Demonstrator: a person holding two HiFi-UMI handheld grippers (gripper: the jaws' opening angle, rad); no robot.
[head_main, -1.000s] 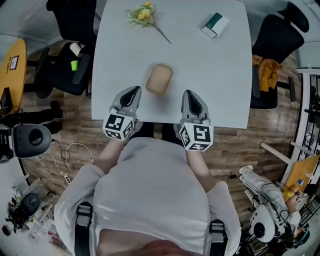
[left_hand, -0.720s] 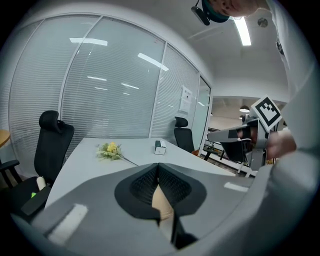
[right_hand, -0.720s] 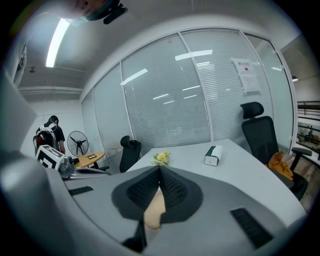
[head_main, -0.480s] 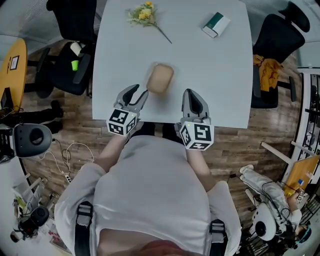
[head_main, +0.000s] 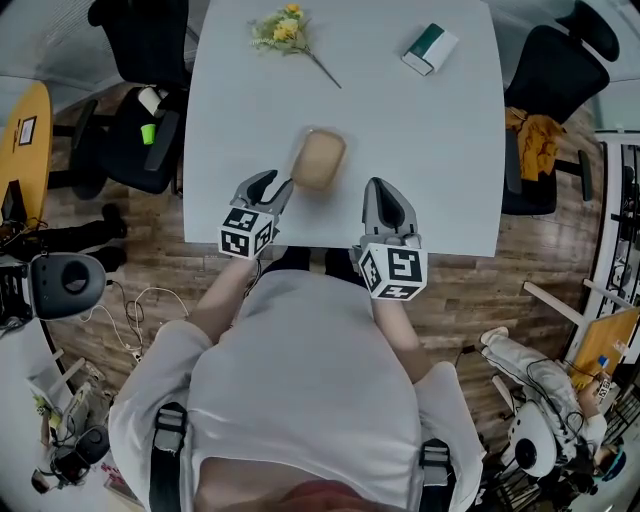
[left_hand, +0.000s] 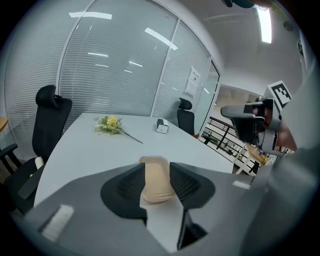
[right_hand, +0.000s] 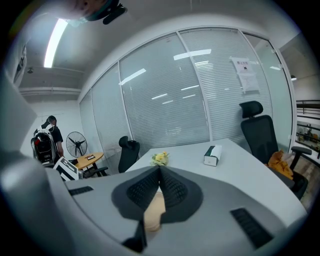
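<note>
Head view: the left gripper (head_main: 276, 183) has its jaws apart, with the tan box (head_main: 319, 158) just ahead of it on the table (head_main: 430, 130).

Left gripper view: the box shows in the gap between the jaws.

Right gripper view: the right gripper (right_hand: 159, 170) has its jaws together, the box ahead-left of it.

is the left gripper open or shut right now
Open: the left gripper has its jaws apart, and the tan container shows in the gap between them.

Yellow flowers (head_main: 283, 28), green-white box (head_main: 430, 50) at far end of table (head_main: 430, 160); black chair (head_main: 552, 75) right.
</note>
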